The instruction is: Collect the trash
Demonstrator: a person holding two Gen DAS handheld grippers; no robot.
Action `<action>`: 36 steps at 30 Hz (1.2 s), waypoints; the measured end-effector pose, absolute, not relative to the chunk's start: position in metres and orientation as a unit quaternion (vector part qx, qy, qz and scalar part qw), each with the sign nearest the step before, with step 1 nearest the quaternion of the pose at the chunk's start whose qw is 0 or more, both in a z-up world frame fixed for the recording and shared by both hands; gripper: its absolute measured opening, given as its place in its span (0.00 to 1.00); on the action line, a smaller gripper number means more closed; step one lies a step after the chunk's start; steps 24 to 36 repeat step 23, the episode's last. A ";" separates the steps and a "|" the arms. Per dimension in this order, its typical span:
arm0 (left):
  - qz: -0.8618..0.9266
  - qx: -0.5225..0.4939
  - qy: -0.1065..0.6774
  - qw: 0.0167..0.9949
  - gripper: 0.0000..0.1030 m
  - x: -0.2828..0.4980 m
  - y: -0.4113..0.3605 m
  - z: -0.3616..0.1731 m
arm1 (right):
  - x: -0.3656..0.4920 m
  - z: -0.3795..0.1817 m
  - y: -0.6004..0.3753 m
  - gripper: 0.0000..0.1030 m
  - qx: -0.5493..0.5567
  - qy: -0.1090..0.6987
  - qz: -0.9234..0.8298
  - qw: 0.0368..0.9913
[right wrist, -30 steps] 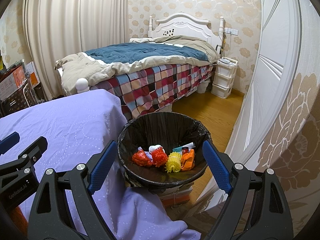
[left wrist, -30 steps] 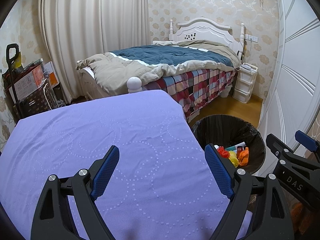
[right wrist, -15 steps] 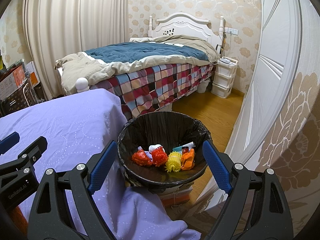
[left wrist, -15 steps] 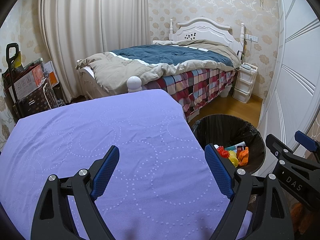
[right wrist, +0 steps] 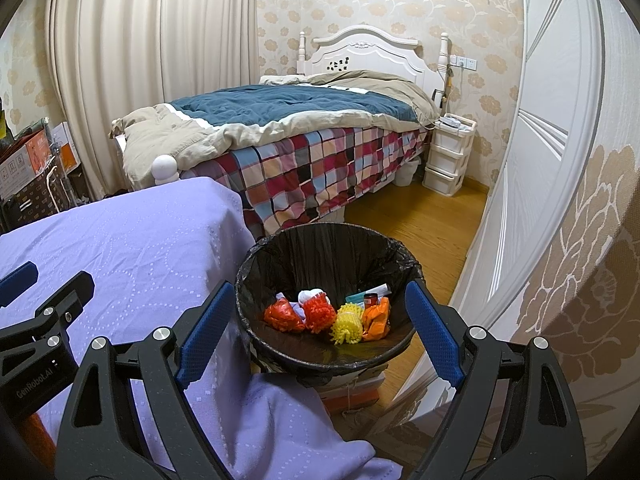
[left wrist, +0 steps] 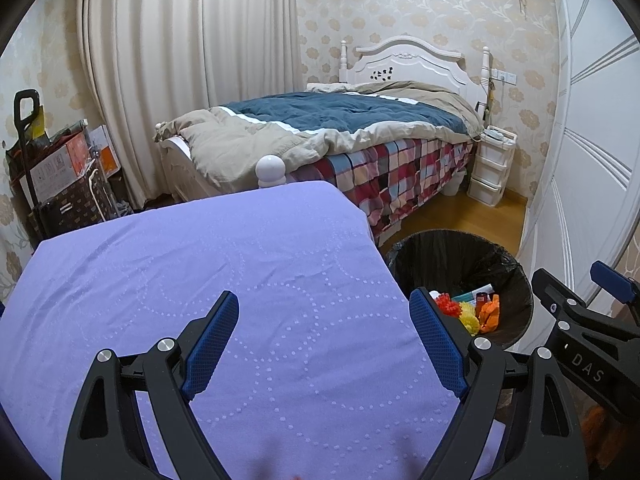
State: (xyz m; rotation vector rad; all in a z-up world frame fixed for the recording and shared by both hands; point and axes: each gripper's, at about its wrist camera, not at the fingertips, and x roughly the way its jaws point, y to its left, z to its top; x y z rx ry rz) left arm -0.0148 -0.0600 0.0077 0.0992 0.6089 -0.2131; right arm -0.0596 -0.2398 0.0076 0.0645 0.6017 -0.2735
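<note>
A black-lined trash bin (right wrist: 280, 252) stands beside the purple-covered table (right wrist: 120, 248). It holds red, yellow and orange trash pieces (right wrist: 320, 312). My right gripper (right wrist: 316, 316) is open and empty, held above the bin's near rim. My left gripper (left wrist: 324, 328) is open and empty above the purple cloth (left wrist: 200, 264). The bin also shows in the left wrist view (left wrist: 504, 264), with the trash (left wrist: 468, 312) inside. The right gripper shows at the right edge of the left wrist view (left wrist: 580, 312).
A bed (left wrist: 340, 128) with a blue and beige quilt stands behind the table. A white drawer unit (left wrist: 490, 168) is beside it. Boxes and a bag (left wrist: 60, 176) sit at the left wall. A white wardrobe door (right wrist: 540, 160) is close on the right.
</note>
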 end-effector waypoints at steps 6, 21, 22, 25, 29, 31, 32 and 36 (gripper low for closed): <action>-0.108 0.041 0.303 0.946 0.82 -0.018 -0.058 0.002 | -0.059 0.008 -0.239 0.82 0.032 0.295 -0.135 0.945; -0.081 0.041 0.316 0.944 0.82 -0.009 -0.039 -0.004 | -0.055 0.003 -0.232 0.82 0.029 0.300 -0.125 0.945; -0.075 0.042 0.319 0.944 0.82 -0.007 -0.033 -0.006 | -0.053 0.001 -0.228 0.82 0.027 0.303 -0.119 0.945; -0.067 0.042 0.324 0.943 0.82 -0.004 -0.024 -0.008 | -0.050 0.000 -0.223 0.82 0.024 0.305 -0.114 0.945; -0.067 0.042 0.324 0.943 0.82 -0.004 -0.024 -0.008 | -0.050 0.000 -0.223 0.82 0.024 0.305 -0.114 0.945; -0.067 0.042 0.324 0.943 0.82 -0.004 -0.024 -0.008 | -0.050 0.000 -0.223 0.82 0.024 0.305 -0.114 0.945; -0.067 0.042 0.324 0.943 0.82 -0.004 -0.024 -0.008 | -0.050 0.000 -0.223 0.82 0.024 0.305 -0.114 0.945; -0.067 0.042 0.324 0.943 0.82 -0.004 -0.024 -0.008 | -0.050 0.000 -0.223 0.82 0.024 0.305 -0.114 0.945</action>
